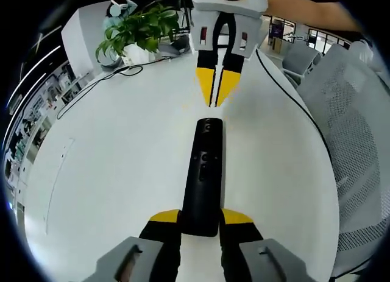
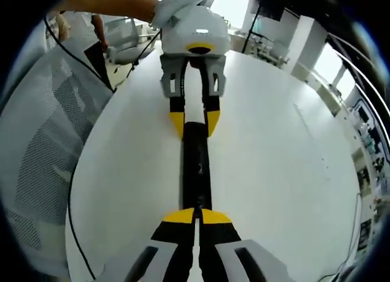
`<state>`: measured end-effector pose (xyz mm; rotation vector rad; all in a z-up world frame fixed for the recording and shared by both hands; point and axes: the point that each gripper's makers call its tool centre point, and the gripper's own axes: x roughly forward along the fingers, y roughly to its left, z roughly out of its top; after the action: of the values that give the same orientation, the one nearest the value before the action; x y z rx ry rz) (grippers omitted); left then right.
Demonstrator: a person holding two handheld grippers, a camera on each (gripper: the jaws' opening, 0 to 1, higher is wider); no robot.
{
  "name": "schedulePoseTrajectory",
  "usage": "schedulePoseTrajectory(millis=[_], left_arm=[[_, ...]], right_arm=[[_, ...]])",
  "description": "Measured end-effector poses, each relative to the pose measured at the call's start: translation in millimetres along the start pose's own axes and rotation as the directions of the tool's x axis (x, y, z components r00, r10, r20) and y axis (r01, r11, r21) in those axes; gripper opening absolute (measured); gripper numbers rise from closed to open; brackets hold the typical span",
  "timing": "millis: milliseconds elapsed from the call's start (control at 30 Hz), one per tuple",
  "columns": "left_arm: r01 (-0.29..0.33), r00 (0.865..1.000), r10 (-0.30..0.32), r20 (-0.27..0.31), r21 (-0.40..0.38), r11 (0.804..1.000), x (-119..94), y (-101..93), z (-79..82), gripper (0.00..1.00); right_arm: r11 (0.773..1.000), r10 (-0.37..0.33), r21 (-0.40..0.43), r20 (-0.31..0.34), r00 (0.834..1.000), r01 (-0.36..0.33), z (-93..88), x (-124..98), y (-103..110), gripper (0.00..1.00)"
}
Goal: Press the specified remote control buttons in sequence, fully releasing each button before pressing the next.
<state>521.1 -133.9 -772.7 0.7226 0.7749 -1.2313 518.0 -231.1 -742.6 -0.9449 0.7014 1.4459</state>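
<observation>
The black remote (image 1: 203, 178) is lying flat on the white counter (image 1: 109, 172), running lengthwise between my two grippers. My left gripper (image 1: 201, 224) is clasping its near end, one yellow-tipped jaw on each side. My right gripper (image 2: 196, 216) is hovering at the remote's other end with its jaws pressed together, tips just over the remote and holding nothing. A potted plant (image 1: 137, 35) is standing at the counter's far edge, a black cable (image 1: 286, 93) is trailing along the counter, and a mesh chair (image 1: 353, 148) is sitting beside it.
</observation>
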Motion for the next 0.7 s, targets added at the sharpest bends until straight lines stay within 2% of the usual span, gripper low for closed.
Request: schedulePoseTrajectory(millis=[700], left_arm=[[0.008,1.0,-0.008,-0.006,0.013,1.0,0.9,0.3,0.6,0.23]], right_arm=[[0.999,0.049,0.024,-0.063,0.997,-0.047,-6.2,10.8,-1.0,0.0]])
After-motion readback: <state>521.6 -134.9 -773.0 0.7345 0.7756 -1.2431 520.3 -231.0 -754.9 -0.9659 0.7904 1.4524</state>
